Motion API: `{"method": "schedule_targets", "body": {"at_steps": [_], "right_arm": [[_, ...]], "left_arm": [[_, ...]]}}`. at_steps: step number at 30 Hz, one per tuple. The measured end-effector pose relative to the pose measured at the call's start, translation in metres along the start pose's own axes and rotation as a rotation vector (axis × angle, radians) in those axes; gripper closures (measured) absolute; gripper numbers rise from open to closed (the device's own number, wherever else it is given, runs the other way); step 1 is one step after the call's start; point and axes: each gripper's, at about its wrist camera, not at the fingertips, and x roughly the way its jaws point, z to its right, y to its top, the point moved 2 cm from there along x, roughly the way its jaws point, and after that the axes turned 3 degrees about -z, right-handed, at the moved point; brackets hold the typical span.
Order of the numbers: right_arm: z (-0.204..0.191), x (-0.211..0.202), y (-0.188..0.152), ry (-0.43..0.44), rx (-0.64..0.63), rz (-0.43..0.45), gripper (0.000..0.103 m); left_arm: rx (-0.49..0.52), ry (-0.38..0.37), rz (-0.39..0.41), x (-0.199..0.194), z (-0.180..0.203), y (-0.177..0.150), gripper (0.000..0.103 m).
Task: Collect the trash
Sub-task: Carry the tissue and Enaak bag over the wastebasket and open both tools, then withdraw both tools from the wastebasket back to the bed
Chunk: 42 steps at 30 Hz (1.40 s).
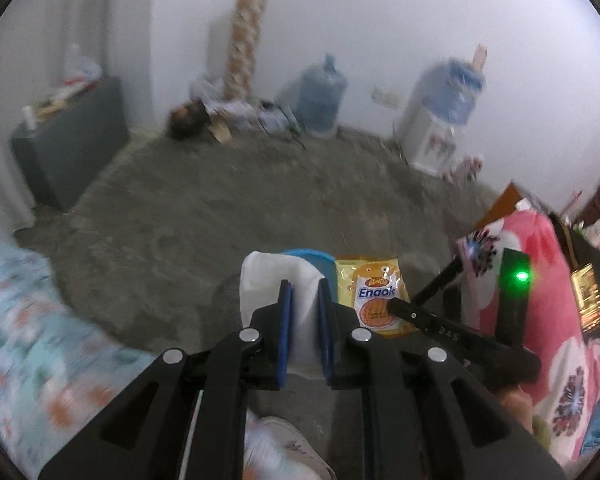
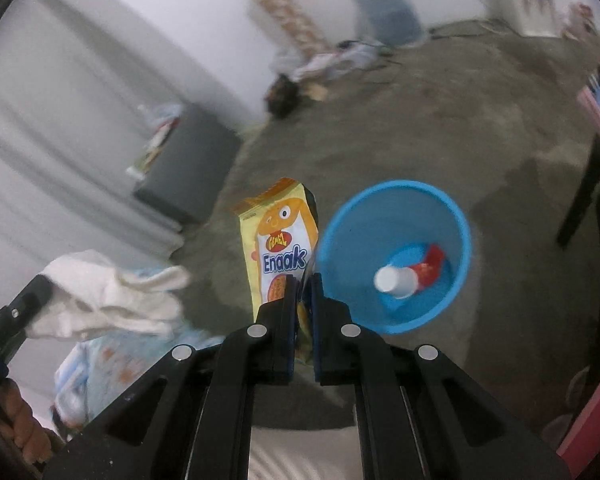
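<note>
My blue plastic bin (image 2: 396,254) sits on the grey floor (image 2: 440,128) at about one o'clock from my right tongs (image 2: 304,292), and down in its bottom lie a white paper cup (image 2: 394,280) and, touching it, a crumpled red wrapper (image 2: 430,264). My right tongs are pinched tight on the lower edge of a yellow Enaak snack packet (image 2: 278,240), which stands up between the pads just beside the bin's rim at nine o'clock. My left tongs (image 1: 304,308) are clamped on a wad of white tissue (image 1: 278,280), the pads nearly together with the tissue sticking up past their tips. From the left wrist only a sliver of the bin (image 1: 312,260) peeks out behind the tissue, its inside hidden; the packet (image 1: 374,296) hangs at three o'clock. That view alone shows a water dispenser (image 1: 440,124) whole and a pink flowered cloth (image 1: 540,320). The right wrist alone looks into the bin.
</note>
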Motion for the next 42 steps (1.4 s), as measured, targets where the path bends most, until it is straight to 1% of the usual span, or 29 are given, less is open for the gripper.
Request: {"method": "schedule_targets", "body": {"at_steps": [2, 5, 6, 7, 8, 9, 10, 11, 12, 13, 14, 15, 19, 24, 27, 31, 34, 36, 42], "right_arm": [[0.013, 0.01, 0.006, -0.032, 0.032, -0.001, 0.096], [0.031, 0.026, 0.014, -0.087, 0.067, -0.003, 0.093], [0.035, 0.029, 0.016, -0.1, 0.074, -0.002, 0.093], [0.04, 0.035, 0.019, -0.118, 0.082, -0.001, 0.09], [0.047, 0.044, 0.022, -0.14, 0.092, 0.004, 0.085], [0.052, 0.051, 0.024, -0.155, 0.095, 0.003, 0.073], [0.057, 0.06, 0.026, -0.185, 0.095, -0.003, 0.058], [0.061, 0.067, 0.026, -0.213, 0.092, -0.014, 0.053], [0.064, 0.072, 0.025, -0.232, 0.092, -0.026, 0.051], [0.065, 0.075, 0.023, -0.239, 0.093, -0.038, 0.051], [0.066, 0.077, 0.02, -0.239, 0.097, -0.052, 0.051], [0.067, 0.076, 0.016, -0.235, 0.101, -0.058, 0.05], [0.059, 0.062, 0.007, -0.232, 0.077, -0.049, 0.044], [0.041, 0.041, 0.007, -0.242, 0.021, -0.007, 0.036], [0.016, 0.024, 0.004, -0.257, -0.065, 0.026, 0.029], [-0.026, -0.001, -0.008, -0.258, -0.22, 0.07, 0.023], [-0.053, -0.014, -0.02, -0.231, -0.318, 0.072, 0.023], [-0.071, -0.025, -0.03, -0.195, -0.372, 0.068, 0.023], [-0.109, -0.057, -0.053, -0.087, -0.472, 0.058, 0.023]], "left_arm": [[0.01, -0.02, -0.048, 0.042, 0.006, 0.012, 0.091], [0.022, -0.034, -0.078, 0.088, 0.013, 0.026, 0.091], [0.014, -0.039, -0.091, 0.11, 0.015, 0.031, 0.09], [0.012, -0.041, -0.108, 0.122, 0.015, 0.033, 0.08], [0.009, -0.039, -0.133, 0.135, 0.015, 0.034, 0.059], [-0.001, -0.017, -0.159, 0.15, 0.015, 0.035, 0.051], [-0.009, 0.003, -0.168, 0.16, 0.014, 0.037, 0.046], [-0.016, 0.018, -0.176, 0.169, 0.012, 0.037, 0.046], [-0.02, 0.026, -0.183, 0.173, 0.011, 0.037, 0.045], [-0.026, 0.029, -0.187, 0.174, 0.01, 0.037, 0.042], [-0.038, 0.03, -0.183, 0.172, 0.007, 0.036, 0.038], [-0.042, 0.029, -0.177, 0.171, 0.007, 0.036, 0.036], [-0.021, 0.029, -0.147, 0.147, 0.004, 0.034, 0.033], [0.006, 0.031, -0.088, 0.095, -0.003, 0.03, 0.031], [-0.015, 0.03, -0.041, 0.055, -0.011, 0.022, 0.027], [-0.051, 0.032, 0.019, -0.003, -0.022, 0.001, 0.023], [-0.075, 0.038, 0.07, -0.044, -0.028, -0.017, 0.021], [-0.09, 0.047, 0.119, -0.076, -0.032, -0.032, 0.02], [-0.121, 0.104, 0.257, -0.16, -0.045, -0.081, 0.017]]}}
